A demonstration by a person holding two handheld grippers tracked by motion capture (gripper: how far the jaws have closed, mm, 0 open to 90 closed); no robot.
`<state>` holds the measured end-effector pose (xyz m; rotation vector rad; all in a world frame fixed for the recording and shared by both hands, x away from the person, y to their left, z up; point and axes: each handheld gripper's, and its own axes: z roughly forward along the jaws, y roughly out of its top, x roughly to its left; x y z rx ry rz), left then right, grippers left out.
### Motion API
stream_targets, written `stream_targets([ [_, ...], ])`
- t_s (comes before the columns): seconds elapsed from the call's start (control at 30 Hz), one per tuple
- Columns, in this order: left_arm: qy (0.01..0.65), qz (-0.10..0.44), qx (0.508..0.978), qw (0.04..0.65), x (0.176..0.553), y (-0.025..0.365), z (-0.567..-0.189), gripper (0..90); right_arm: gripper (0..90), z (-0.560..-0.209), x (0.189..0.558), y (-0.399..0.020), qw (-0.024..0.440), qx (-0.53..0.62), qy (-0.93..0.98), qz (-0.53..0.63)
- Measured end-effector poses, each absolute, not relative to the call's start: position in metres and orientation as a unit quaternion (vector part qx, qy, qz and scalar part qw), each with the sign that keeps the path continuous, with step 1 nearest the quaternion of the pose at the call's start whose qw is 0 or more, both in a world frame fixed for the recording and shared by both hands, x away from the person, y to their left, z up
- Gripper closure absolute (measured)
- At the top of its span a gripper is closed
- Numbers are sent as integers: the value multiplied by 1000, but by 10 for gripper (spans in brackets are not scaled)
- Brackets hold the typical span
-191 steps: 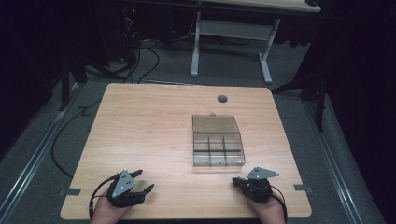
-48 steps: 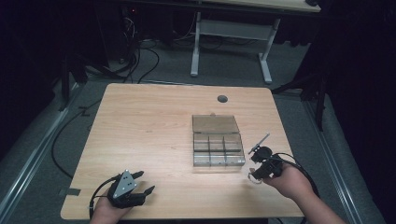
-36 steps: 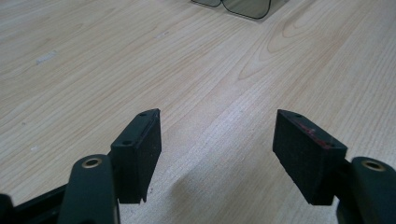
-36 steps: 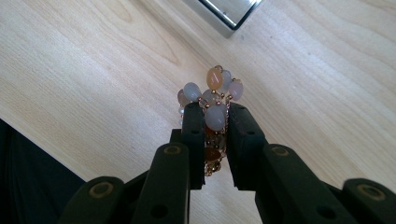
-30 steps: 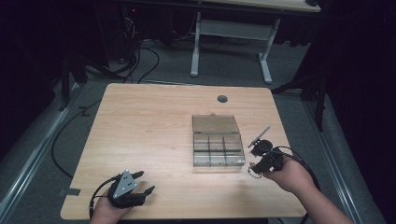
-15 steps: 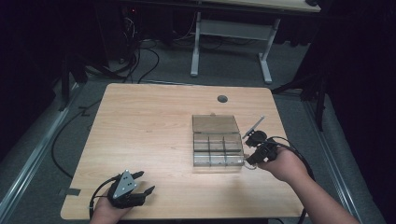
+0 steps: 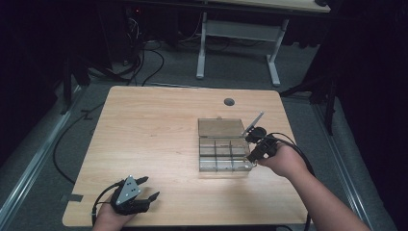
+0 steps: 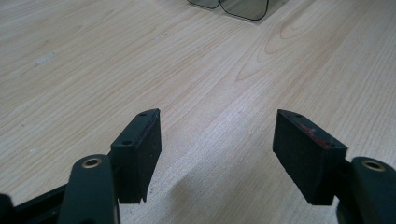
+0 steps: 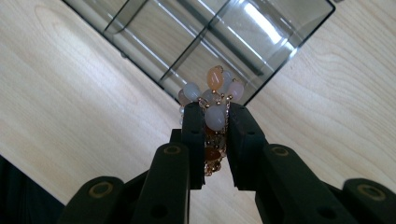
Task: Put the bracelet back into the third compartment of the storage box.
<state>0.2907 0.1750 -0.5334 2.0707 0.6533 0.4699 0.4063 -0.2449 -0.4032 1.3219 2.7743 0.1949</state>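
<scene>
While clamped in right gripper, beaded jewellery.

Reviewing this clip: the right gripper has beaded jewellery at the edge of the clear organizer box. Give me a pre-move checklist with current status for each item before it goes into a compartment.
1. Grip on the beaded jewellery: ok, the right gripper has its jaws closed on it, beads bunched above the tips.
2. Lid of the organizer box: ok, it lies open at the far side.
3. Compartments free: cannot tell for all; those near the gripper in the right gripper view look empty.
4. Gripper over a compartment: not ok, it sits at the box's corner, partly over the table.
5. Dangling chain clear of the box wall: cannot tell.
6. Left gripper out of the way: ok, open, near the front table edge.
</scene>
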Motion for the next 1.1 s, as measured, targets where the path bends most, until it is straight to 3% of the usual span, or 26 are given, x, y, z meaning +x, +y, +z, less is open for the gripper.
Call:
stream_targets([
  [1.1, 262, 190, 833, 448, 290, 175, -534, 332, 790, -430, 470, -225, 41, 439, 896, 53],
])
